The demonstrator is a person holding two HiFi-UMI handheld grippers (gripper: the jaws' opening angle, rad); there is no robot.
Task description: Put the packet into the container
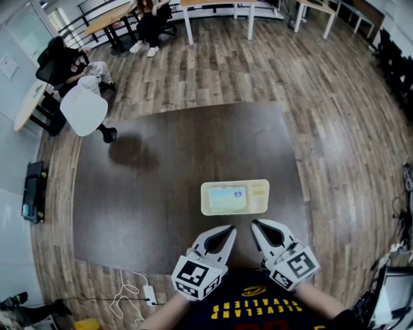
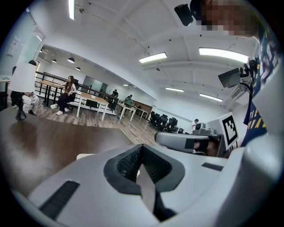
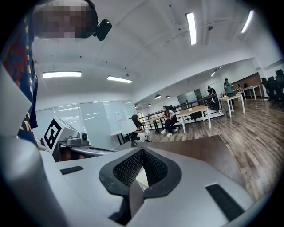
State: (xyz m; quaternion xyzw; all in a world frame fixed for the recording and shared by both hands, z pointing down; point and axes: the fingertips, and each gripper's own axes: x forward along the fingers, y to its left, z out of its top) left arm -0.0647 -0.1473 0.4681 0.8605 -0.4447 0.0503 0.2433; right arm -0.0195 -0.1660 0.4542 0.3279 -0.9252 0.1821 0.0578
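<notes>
A cream plastic container (image 1: 259,191) lies on the dark brown table (image 1: 161,180), near its front right. A pale blue-green packet (image 1: 228,198) lies flat inside its large left compartment. Both grippers hover side by side just in front of the container, tips pointing at it. My left gripper (image 1: 231,227) is shut with nothing in it, as is my right gripper (image 1: 253,223). In the left gripper view the jaws (image 2: 141,148) meet at the tips. The right gripper view shows jaws (image 3: 142,150) closed too, with a sliver of the container behind them.
A white round lamp (image 1: 84,111) on a black base stands at the table's far left corner. People sit at tables (image 1: 106,19) beyond. A white cable and power strip (image 1: 147,294) lie on the wooden floor by the table's front edge.
</notes>
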